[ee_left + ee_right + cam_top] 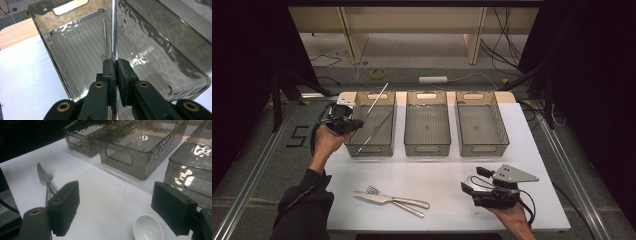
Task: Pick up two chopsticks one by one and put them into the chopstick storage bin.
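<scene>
Three smoky clear bins stand in a row at the far side of the white table (442,172). The left gripper (346,121) sits at the near left rim of the left bin (371,125). Its jaws are closed on a thin metal rod (114,30), which rises from the pads and slants up toward the far right, above the bin. The rod's lower end is hidden behind the jaws in the left gripper view. A second thin rod (377,131) lies slanted inside the same bin.

The middle bin (427,123) and right bin (480,124) hold nothing discernible.

The right gripper (473,186) hovers low at the near right of the table, jaws spread wide and gripping nothing. A white spoon (148,228) lies between them; its handle is cut off by the frame edge.

A fork (398,197) and a knife (384,200) lie crossed at the near centre of the table; the near jaw partly hides their handles in the right gripper view.
</scene>
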Tool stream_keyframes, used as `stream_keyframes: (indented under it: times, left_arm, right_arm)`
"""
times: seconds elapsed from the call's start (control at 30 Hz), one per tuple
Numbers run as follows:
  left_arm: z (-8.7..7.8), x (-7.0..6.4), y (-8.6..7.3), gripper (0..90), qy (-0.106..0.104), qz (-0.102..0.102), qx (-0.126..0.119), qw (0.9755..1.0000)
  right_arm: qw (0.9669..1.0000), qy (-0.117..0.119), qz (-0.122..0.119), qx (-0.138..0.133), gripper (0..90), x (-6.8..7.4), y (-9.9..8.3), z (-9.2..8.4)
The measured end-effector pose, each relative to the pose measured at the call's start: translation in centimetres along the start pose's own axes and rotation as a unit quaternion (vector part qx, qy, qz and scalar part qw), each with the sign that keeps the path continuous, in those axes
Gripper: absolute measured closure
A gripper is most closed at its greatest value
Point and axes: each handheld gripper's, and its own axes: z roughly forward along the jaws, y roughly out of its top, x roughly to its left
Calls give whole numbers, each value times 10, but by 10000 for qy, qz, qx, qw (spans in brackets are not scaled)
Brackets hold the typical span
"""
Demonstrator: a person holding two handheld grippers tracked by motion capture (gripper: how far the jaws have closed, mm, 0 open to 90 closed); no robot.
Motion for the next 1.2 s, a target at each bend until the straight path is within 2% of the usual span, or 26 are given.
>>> stream_keyframes:
  times: [0.4, 0.87, 0.93, 0.97, 1.03, 1.07, 1.1, 1.2]
  left_arm:
    - [9, 2, -5, 846, 59, -77, 224, 9997]
    - [20, 6, -12, 826, 96, -325, 458, 9984]
    - [22, 6, -12, 710, 93, -375, 459, 9982]
    - [21, 6, -11, 680, 136, -367, 464, 9982]
    - [21, 5, -11, 665, 119, -361, 454, 9982]
    - [21, 4, -10, 641, 122, -359, 455, 9982]
    - [21, 4, -10, 577, 139, -363, 470, 9981]
    - [19, -2, -7, 532, 92, -340, 482, 9982]
  right_arm:
    - [10000, 0, -12, 5, 233, 0, 0, 0]
    - [10000, -3, -14, -7, 233, 0, 0, 0]
    - [10000, -5, -6, -1, 233, 0, 0, -1]
    - [10000, -7, -5, -5, 233, 0, 0, -1]
    - [10000, -8, -7, -4, 233, 0, 0, -1]
    - [10000, -10, -10, -3, 233, 0, 0, -1]
    - [10000, -8, -16, -8, 233, 0, 0, 0]
    - [10000, -7, -14, -5, 233, 0, 0, -1]
